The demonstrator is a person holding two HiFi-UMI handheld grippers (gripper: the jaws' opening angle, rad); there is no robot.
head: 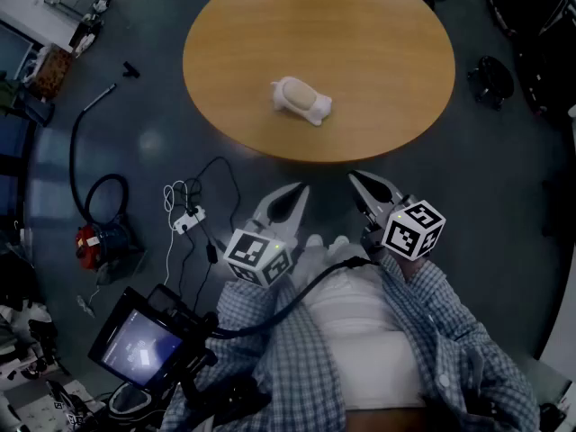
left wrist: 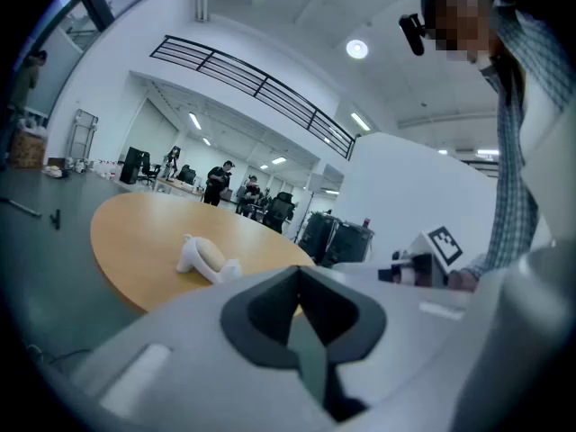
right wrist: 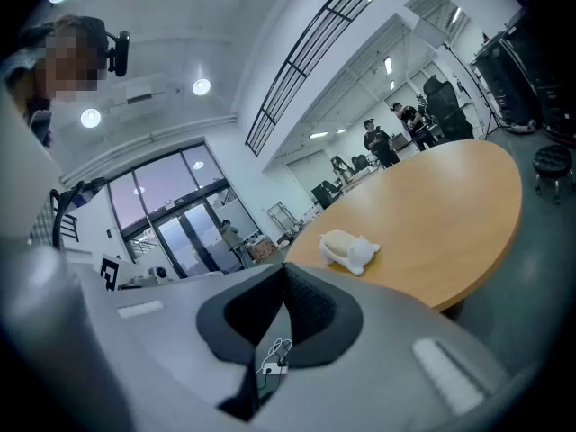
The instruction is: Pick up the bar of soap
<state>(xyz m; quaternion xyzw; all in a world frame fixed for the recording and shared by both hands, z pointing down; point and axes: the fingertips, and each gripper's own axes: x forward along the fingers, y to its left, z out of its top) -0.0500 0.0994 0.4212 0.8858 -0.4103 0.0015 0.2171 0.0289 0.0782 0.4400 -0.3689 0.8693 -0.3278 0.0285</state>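
A cream bar of soap [head: 295, 92] lies in a white soap dish [head: 317, 109] near the middle of a round wooden table [head: 378, 52]. Both gripper views show the soap [left wrist: 209, 254] [right wrist: 337, 244] some way ahead on the tabletop. My left gripper [head: 294, 192] and right gripper [head: 360, 180] are held close to my body, short of the table's near edge and well apart from the soap. In their own views the left gripper [left wrist: 300, 269] and the right gripper [right wrist: 284, 267] have jaws closed tip to tip with nothing between them.
On the dark floor to the left are a red vacuum cleaner [head: 97, 241] with its hose, a white power strip [head: 187, 219] with cables, and a screen device [head: 139, 345]. A black stool [head: 490, 79] stands right of the table. People stand far off [left wrist: 218, 183].
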